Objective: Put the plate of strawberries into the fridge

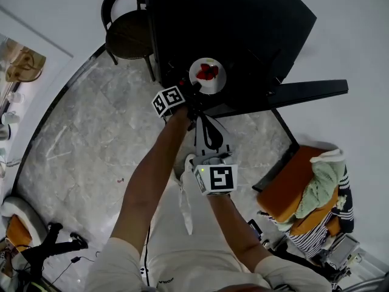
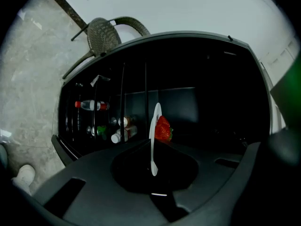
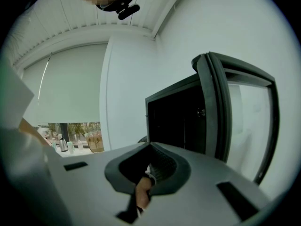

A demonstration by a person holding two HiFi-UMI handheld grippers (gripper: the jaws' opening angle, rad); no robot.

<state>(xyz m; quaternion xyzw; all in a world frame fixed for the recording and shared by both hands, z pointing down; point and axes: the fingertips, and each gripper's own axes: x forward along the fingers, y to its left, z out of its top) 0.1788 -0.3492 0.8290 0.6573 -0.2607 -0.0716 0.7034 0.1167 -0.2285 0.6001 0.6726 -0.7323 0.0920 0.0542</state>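
A white plate with red strawberries hangs level in front of the dark open fridge. My left gripper is shut on the plate's near rim. In the left gripper view the plate shows edge-on between the jaws of the left gripper, with a strawberry on its right side and the fridge's black inside behind. My right gripper hangs lower, near my body, shut on nothing. In the right gripper view the right gripper points up past the fridge.
The fridge door stands open to the right. Bottles lie on racks inside at the left. A wicker chair stands left of the fridge. An orange seat piled with clothes is at the right. The floor is grey marble.
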